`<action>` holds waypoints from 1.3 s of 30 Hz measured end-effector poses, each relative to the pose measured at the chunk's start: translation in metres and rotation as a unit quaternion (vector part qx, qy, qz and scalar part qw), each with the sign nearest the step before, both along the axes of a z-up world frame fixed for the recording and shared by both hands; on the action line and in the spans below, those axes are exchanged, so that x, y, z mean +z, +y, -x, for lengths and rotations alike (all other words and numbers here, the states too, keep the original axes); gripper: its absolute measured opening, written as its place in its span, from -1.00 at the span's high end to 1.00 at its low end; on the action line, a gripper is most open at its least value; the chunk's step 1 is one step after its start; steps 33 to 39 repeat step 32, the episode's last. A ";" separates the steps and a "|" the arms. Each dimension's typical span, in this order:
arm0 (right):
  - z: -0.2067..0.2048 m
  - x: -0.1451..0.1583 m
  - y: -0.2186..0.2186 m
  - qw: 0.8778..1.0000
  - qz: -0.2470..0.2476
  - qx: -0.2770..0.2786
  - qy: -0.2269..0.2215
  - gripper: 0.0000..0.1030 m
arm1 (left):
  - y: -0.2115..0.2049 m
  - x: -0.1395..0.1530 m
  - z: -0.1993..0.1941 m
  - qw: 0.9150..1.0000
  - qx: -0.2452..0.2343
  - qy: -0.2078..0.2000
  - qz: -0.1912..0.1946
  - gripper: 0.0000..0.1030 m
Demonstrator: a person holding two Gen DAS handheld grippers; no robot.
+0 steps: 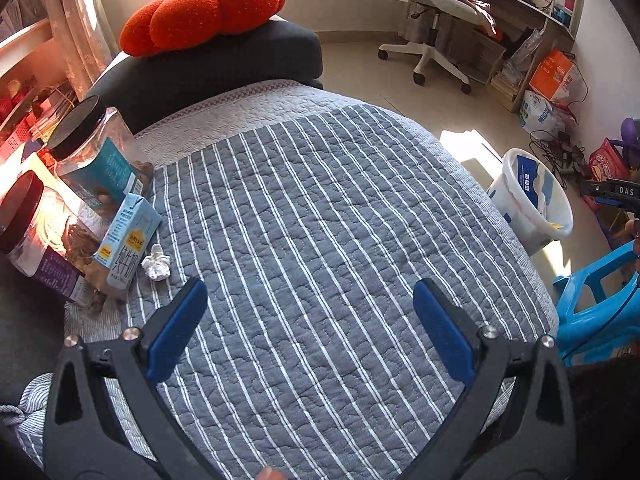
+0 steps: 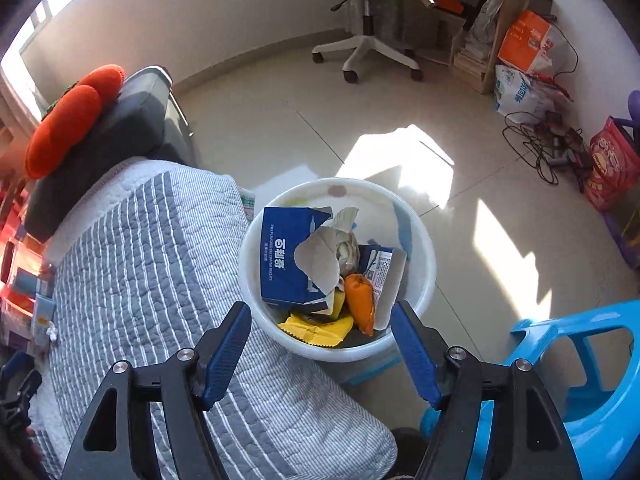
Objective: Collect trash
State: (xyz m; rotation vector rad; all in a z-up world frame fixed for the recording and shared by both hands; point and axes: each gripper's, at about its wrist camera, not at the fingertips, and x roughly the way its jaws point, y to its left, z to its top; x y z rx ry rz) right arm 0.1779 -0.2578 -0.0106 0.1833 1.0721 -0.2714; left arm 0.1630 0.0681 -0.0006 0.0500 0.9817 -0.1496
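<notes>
Striped quilt (image 1: 320,208) lay nearly bare; a crumpled tissue (image 1: 157,267) sat at ten o'clock of the released left gripper (image 1: 310,292), beside a milk carton (image 1: 128,240). Best approach low, avoiding the carton. The right gripper (image 2: 320,316) hung empty, jaws spread, over the white bin (image 2: 416,236).

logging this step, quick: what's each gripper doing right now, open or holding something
Left gripper: open, empty, over the striped quilt.
Right gripper: open, empty, above the white trash bin.
</notes>
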 end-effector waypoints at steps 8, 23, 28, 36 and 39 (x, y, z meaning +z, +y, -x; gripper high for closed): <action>-0.007 -0.006 0.038 0.999 0.004 0.040 0.011 -0.46 | 0.054 -0.003 -0.020 0.997 0.015 -0.036 -0.064 -0.98; -0.026 -0.018 0.057 0.998 0.007 0.057 0.022 -0.46 | 0.126 -0.067 -0.120 0.979 0.085 0.066 -0.175 -0.25; -0.035 -0.029 0.065 0.997 0.016 0.069 0.034 -0.46 | 0.134 -0.078 -0.135 0.976 0.091 0.081 -0.180 -0.24; -0.041 -0.035 0.073 0.996 0.018 0.076 0.041 -0.46 | 0.136 -0.093 -0.140 0.974 0.083 0.112 -0.176 -0.23; -0.041 -0.035 0.073 0.996 0.018 0.076 0.041 -0.46 | 0.136 -0.093 -0.140 0.974 0.083 0.112 -0.176 -0.23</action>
